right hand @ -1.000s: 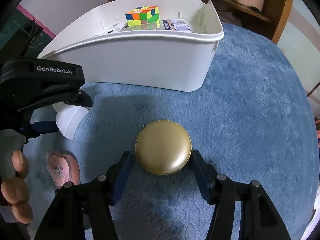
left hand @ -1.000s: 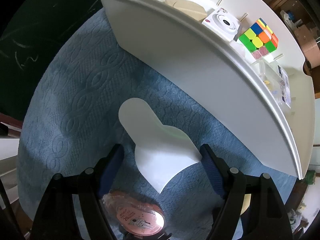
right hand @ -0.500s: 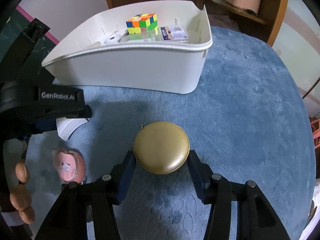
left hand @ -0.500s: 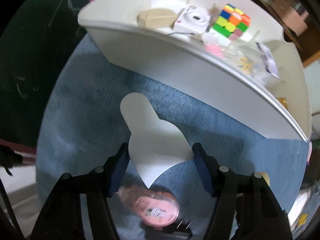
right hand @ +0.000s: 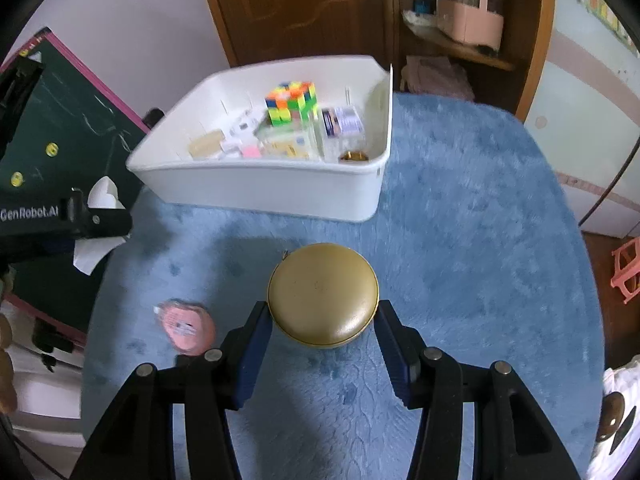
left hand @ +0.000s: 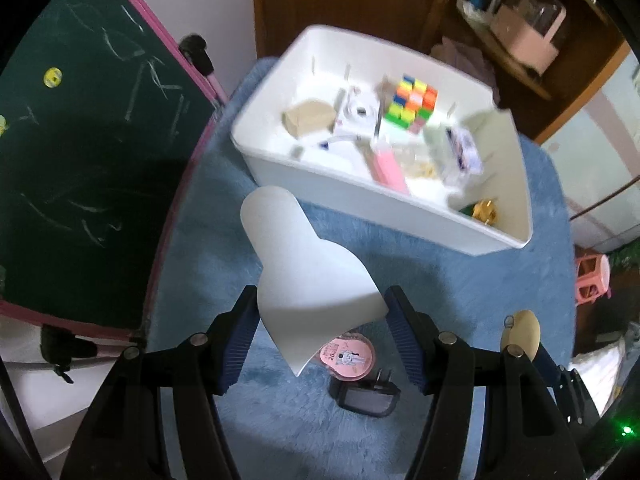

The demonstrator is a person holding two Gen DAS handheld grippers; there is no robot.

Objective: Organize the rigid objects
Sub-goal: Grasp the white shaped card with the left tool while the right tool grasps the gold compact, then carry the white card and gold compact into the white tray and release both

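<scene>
Holding a white scoop (left hand: pixel 304 280) in left tongs (left hand: pixel 320 332) and gold case (right hand: pixel 323 294) in right tongs (right hand: pixel 323 340), both clamped, we see the bin (left hand: pixel 360 192) ahead partly filled; tape (left hand: pixel 352 354) and charger (left hand: pixel 366 396) remain below.

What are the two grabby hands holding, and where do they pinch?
The left gripper pinches the white curved piece by its wide end. The right gripper pinches the round gold case by its two sides.
</scene>
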